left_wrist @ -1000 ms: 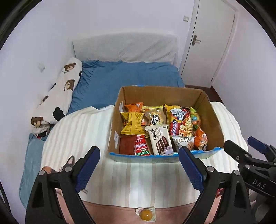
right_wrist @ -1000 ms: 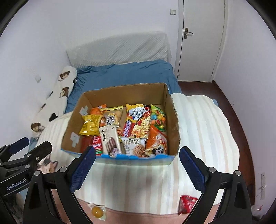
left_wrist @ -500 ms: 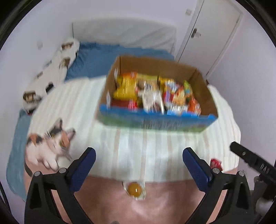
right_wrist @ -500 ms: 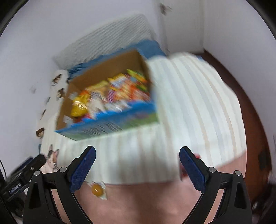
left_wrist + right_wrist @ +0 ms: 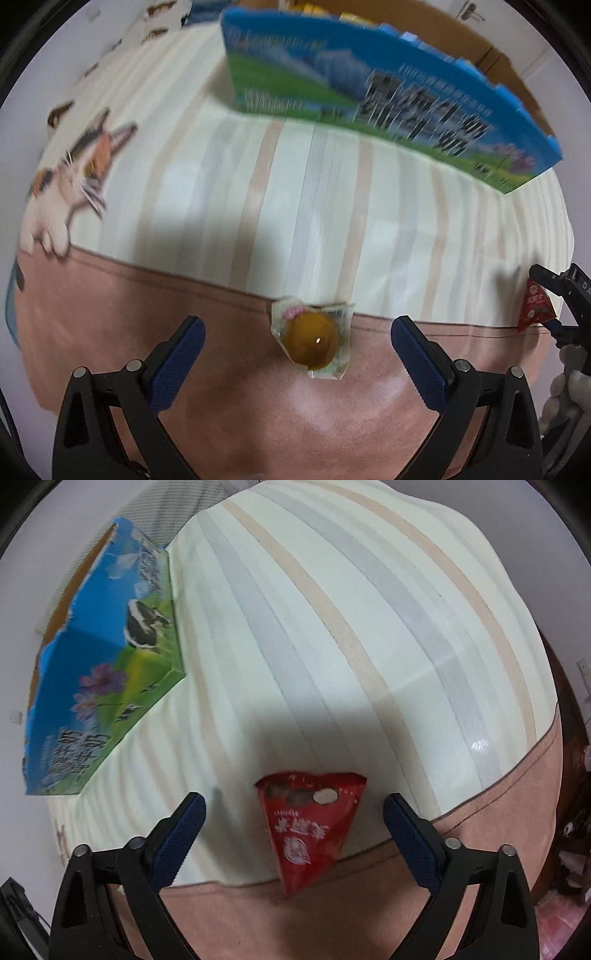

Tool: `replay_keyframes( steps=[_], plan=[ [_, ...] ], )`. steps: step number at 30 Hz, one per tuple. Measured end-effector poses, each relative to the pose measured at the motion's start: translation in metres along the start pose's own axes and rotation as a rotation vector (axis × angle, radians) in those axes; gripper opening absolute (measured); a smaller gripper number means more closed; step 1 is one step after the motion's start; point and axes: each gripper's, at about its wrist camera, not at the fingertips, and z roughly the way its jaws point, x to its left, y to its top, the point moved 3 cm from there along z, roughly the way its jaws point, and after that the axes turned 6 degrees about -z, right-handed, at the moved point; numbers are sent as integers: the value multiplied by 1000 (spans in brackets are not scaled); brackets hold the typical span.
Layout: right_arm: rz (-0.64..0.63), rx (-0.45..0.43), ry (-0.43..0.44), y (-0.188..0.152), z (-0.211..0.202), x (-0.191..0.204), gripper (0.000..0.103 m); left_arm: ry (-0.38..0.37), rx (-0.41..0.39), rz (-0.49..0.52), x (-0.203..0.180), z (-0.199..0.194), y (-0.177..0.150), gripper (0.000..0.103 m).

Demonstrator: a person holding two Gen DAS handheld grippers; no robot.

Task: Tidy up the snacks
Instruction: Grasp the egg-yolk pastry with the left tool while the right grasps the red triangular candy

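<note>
Since both cameras sit low over the bed, most of what you get is the striped cream blanket [image 5: 295, 206] with its pink border band [image 5: 110, 306] along the near edge, and there's a cat print [image 5: 70, 181] on the blanket off to the left. White wall shows at the edges, and dark wood floor [image 5: 569, 709] on the right side.

Further back on the blanket sits the cardboard box [image 5: 388, 88], blue and green print on the outside with a cow on 1 side. From this angle its contents are basically hidden, just blurry bits over the rim.

Left gripper [image 5: 297, 345] is spread wide, with the clear-wrapped yellow jelly snack [image 5: 313, 341] lying between its fingers, not pinched. Right gripper [image 5: 293, 823] is also spread wide, with the red triangular packet [image 5: 310, 827] between its fingers, straddling the blanket's border seam.
</note>
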Motion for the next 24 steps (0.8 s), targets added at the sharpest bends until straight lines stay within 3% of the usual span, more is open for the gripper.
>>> replay_keyframes(
  steps=[2,4,11,12,13,16,24],
  plan=[
    [-61,-29,-37,-2,-1,7,67,-1,24,-15,3,7,-4,103],
    [-138,-36,-39,-7,0,22,56,-7,46,-20,5,15,-6,103],
    [-337,11,10,-58,9,78,54,-44,98,15,-3,38,-15,99],
    [-341,22,24,-65,12,84,54,-44,104,22,-5,42,-17,93],
    [-341,28,29,-70,13,88,54,-37,113,31,-5,47,-19,78],
    [-347,51,52,-84,19,101,54,-20,131,41,-5,60,-22,61],
    [-340,90,75,-101,28,116,53,-44,92,33,8,57,-29,54]
  ],
)
